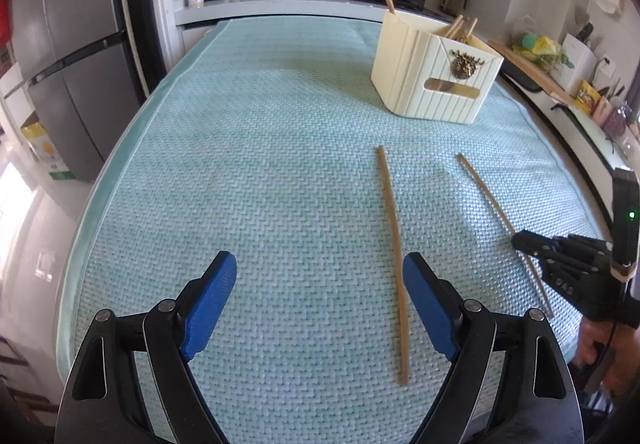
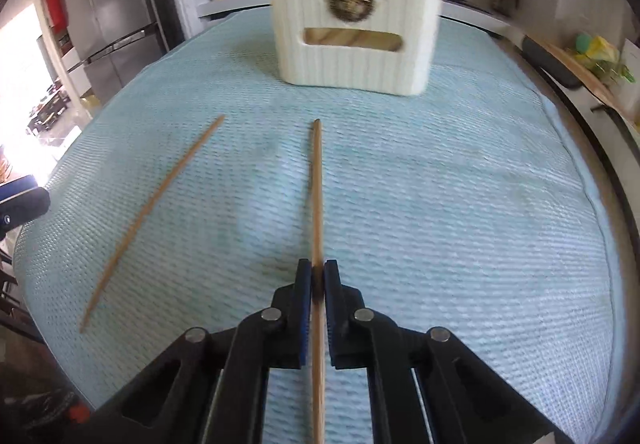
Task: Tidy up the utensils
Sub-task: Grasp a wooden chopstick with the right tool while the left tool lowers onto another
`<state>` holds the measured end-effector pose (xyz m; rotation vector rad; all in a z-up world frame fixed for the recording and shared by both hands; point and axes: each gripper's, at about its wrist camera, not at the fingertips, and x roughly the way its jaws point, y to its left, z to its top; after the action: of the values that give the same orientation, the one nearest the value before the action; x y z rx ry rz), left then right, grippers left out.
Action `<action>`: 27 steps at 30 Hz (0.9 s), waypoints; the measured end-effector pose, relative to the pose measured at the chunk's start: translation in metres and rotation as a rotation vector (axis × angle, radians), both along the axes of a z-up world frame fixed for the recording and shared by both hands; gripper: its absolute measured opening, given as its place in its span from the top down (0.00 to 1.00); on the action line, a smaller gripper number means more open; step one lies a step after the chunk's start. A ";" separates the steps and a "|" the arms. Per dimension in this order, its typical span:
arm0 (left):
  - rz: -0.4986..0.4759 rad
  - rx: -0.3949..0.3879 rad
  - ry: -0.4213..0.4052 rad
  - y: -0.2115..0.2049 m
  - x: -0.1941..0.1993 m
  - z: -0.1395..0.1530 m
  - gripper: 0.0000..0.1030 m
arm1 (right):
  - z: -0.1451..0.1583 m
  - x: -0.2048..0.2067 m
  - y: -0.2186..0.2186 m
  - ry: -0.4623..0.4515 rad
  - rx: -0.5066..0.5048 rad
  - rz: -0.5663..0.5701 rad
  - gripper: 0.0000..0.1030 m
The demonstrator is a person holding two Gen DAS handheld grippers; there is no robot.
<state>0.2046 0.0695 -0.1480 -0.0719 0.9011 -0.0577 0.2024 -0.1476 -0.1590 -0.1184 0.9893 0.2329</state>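
Clamped between the right hand-held gripper (image 2: pixel 317 276) pads, one chopstick (image 2: pixel 317 196) is lying lengthwise toward the cream holder (image 2: pixel 352 56), likely for easy dropping in. Beside the second chopstick (image 1: pixel 394 256), the left hand-held gripper (image 1: pixel 320 284) is hovering wide open, holding nothing, over the worktop (image 1: pixel 240 164).

My left claw (image 1: pixel 319 308) has two flat blue pads (image 1: pixel 208 308) bolted to black linkage arms, each joint pinned with a round silver screw head. My right claw (image 2: pixel 317 308) is built the same: blue pads, black arms, silver pivots. Seen from the left, its black body bears raised lettering, a small green light and a pale band.
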 end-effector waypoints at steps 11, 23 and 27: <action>-0.106 0.046 0.078 -0.031 0.024 -0.026 0.16 | 0.007 -0.018 -0.066 0.019 0.001 -0.048 0.69; -0.150 0.082 0.131 -0.050 0.102 -0.046 0.35 | 0.005 0.055 -0.050 0.037 -0.032 0.028 0.81; -0.175 0.079 0.147 -0.060 0.126 -0.045 0.41 | 0.006 0.091 -0.049 0.076 -0.008 0.044 0.83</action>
<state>0.3301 0.0097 -0.1929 0.0778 1.0537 -0.1810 0.2933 -0.1961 -0.1532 -0.1399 1.0639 0.2753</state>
